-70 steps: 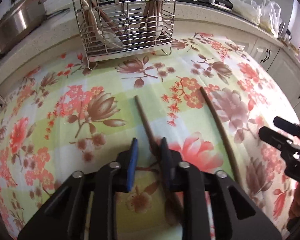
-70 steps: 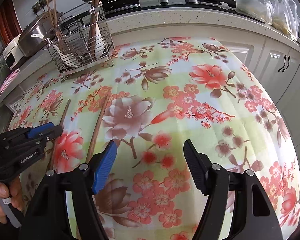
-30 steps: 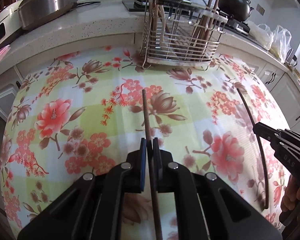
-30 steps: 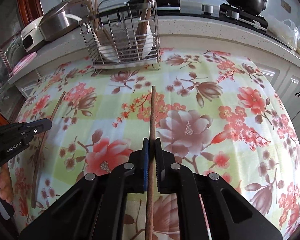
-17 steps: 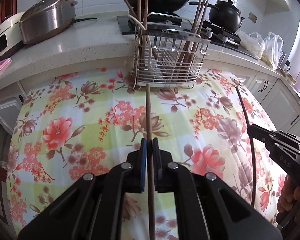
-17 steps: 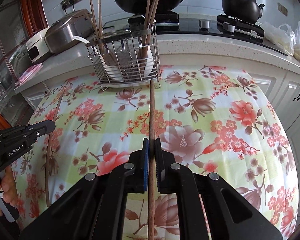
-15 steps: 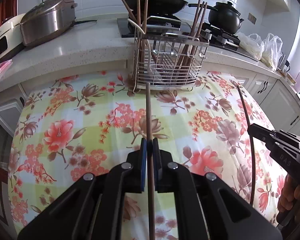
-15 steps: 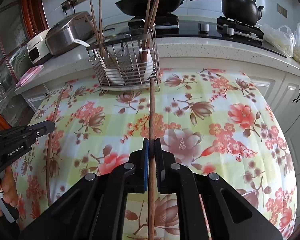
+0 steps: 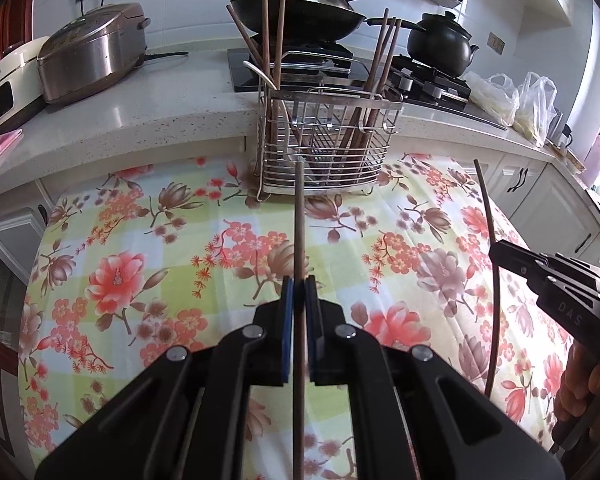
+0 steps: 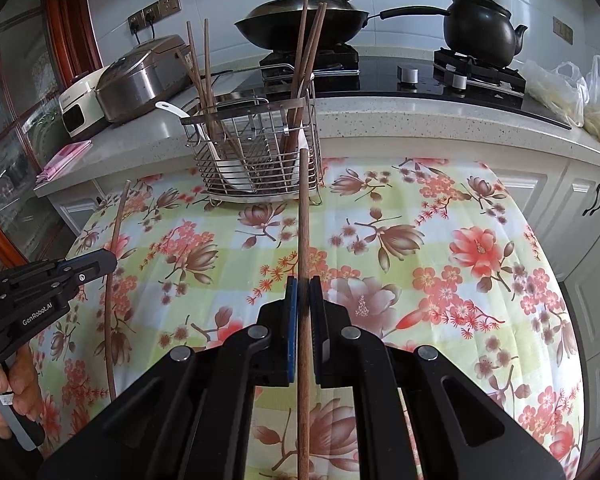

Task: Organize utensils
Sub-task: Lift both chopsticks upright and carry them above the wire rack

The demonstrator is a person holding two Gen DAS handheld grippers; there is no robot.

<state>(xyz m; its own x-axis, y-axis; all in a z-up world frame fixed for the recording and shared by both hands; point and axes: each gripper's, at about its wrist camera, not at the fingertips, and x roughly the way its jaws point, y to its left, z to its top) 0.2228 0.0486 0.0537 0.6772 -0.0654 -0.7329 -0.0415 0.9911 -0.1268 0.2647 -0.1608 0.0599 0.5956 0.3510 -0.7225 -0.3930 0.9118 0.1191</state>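
My left gripper (image 9: 299,285) is shut on a brown wooden chopstick (image 9: 299,224) that sticks forward above the floral tablecloth (image 9: 140,248), its tip in line with the wire utensil rack (image 9: 328,152). My right gripper (image 10: 303,285) is shut on a second chopstick (image 10: 303,216), also lifted and aimed at the same wire rack (image 10: 256,156). The rack stands at the table's far edge and holds several upright chopsticks and a white spoon. Each gripper shows at the side of the other's view: the right one (image 9: 496,250) with its chopstick (image 9: 490,240), the left one (image 10: 110,260) likewise.
Behind the table runs a white countertop (image 9: 172,112) with a steel rice cooker (image 9: 92,56), a black wok (image 9: 300,12) and a black clay pot (image 9: 438,42) on the stove. Plastic bags (image 9: 516,100) lie at the right. White cabinets (image 10: 580,208) flank the table's right side.
Both grippers, first open low over chopsticks lying on the cloth, have shut on one each and risen. More of the counter and stove shows now, and the rack sits lower in both views.
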